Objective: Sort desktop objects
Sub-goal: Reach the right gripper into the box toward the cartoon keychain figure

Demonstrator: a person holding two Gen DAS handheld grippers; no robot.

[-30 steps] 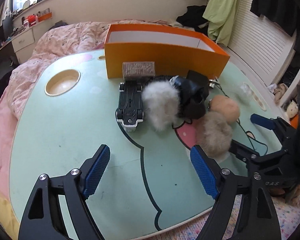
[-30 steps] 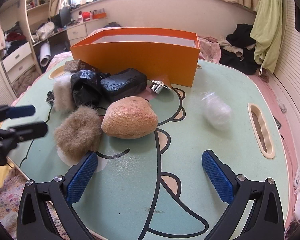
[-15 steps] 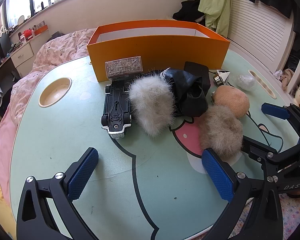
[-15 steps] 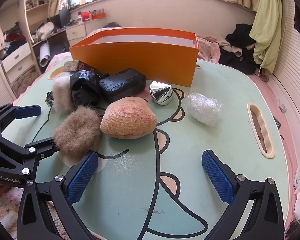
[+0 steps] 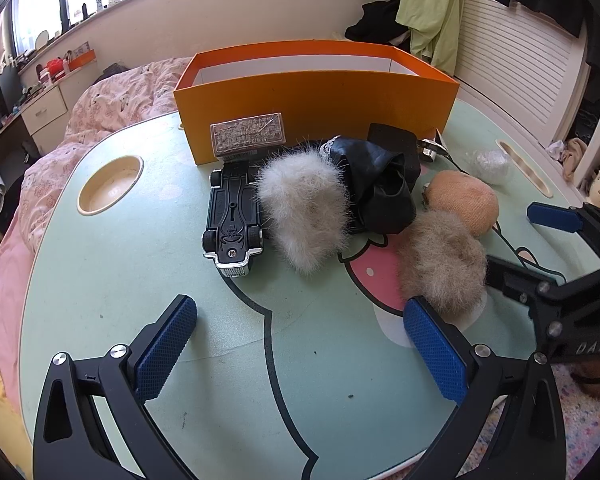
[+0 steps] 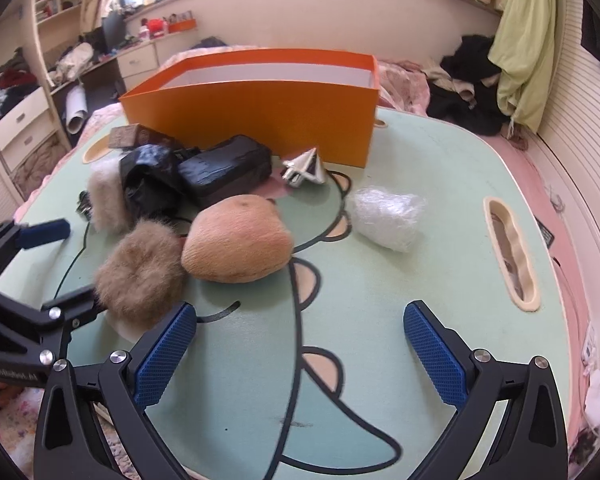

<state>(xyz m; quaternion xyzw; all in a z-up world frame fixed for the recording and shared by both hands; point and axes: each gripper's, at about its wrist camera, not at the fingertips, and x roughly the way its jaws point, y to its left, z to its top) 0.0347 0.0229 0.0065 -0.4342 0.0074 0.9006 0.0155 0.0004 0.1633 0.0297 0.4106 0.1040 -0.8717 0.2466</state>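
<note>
Both grippers, left (image 5: 300, 344) and right (image 6: 300, 350), gape wide; orange box (image 5: 316, 96) interior hidden (wall blocks).

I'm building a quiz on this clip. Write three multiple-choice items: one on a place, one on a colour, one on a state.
1. Where does the toy car lie?
A. inside the box
B. on the table, beside the white fur puff
C. in the cup recess

2. What colour is the box?
A. orange
B. blue
C. grey

3. How do the jaws of the left gripper and the right gripper stand?
A. both wide apart, empty
B. both closed
C. left holding a puff

Key: B, it lies wheels-up next to the puff; A, its walls are orange; A, nothing sits between either pair.
</note>
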